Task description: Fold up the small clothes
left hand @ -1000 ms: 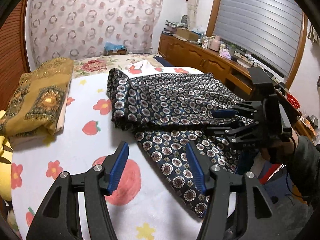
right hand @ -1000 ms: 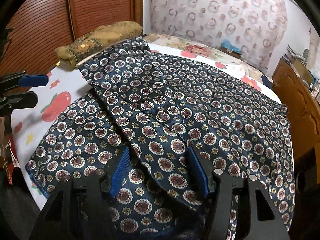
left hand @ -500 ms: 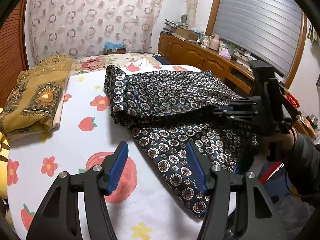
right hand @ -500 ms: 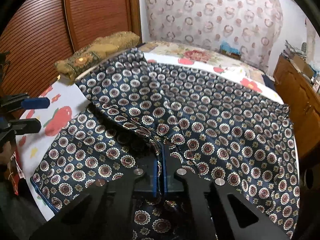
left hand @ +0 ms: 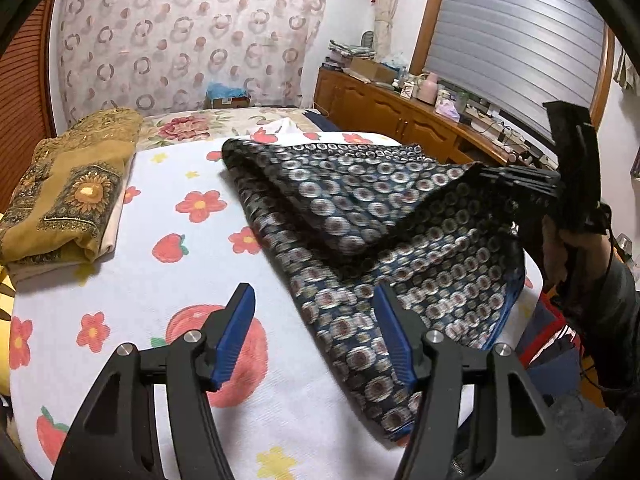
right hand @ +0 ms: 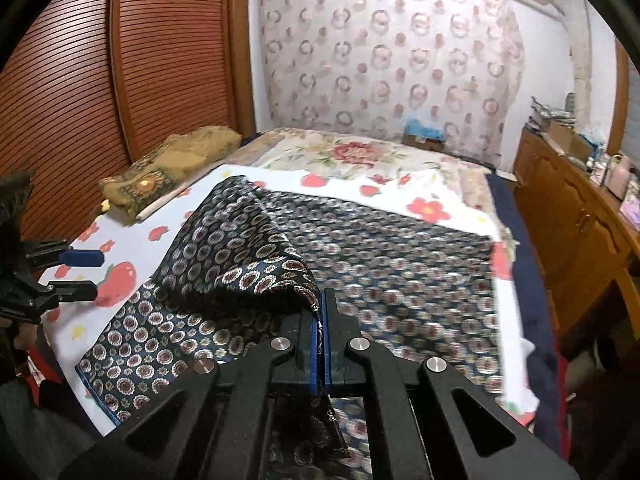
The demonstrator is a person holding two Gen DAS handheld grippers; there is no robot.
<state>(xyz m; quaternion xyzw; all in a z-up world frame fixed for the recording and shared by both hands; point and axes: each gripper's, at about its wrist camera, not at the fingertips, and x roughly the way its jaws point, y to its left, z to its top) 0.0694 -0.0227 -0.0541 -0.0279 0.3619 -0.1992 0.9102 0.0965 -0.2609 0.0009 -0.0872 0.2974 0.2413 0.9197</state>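
One patterned garment, perhaps shorts, pinched by right claw.

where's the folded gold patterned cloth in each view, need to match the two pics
Left wrist view: the folded gold cloth lies at the far left on the fruit-print sheet, left of the navy patterned garment.
Right wrist view: it sits upper left, against the slatted wooden door, beyond the garment.
Shared landmark: the ring-patterned curtain behind the bed.
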